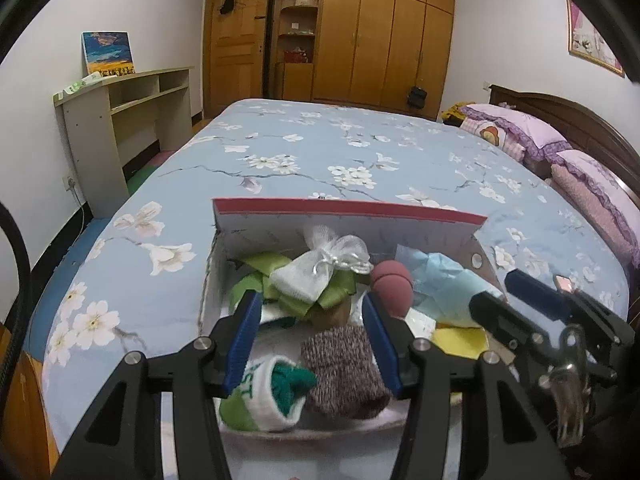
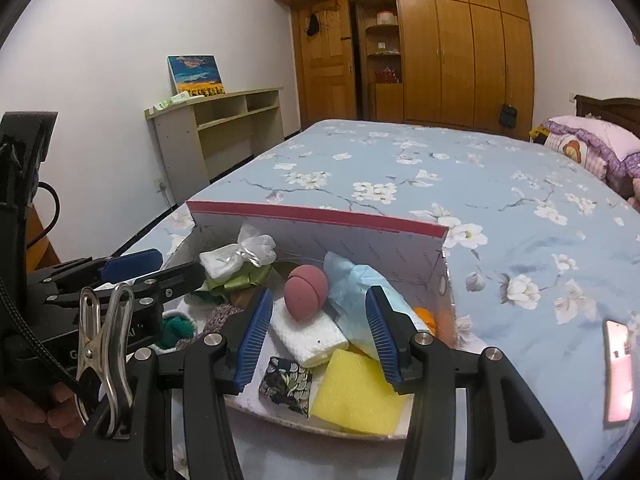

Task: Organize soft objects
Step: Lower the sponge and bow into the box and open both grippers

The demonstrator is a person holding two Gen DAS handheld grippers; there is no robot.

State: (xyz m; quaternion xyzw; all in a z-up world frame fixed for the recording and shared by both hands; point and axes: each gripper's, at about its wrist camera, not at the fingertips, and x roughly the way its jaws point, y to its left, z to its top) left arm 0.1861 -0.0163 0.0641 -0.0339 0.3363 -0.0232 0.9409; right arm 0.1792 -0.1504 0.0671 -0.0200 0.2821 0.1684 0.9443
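A home bedroom: wide bed under a blue blossom-printed cover (image 1: 340,160), frilled purple pillows (image 1: 520,132) against a dark wooden headboard (image 1: 580,120), full-height wooden wardrobe (image 1: 384,32).

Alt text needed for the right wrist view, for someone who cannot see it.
The open right gripper hovers over a white cardboard box of soft items on a floral blue bed: a pink ball, white sponge, yellow sponge, patterned cloth square and white drawstring pouch. The left gripper enters from the left.
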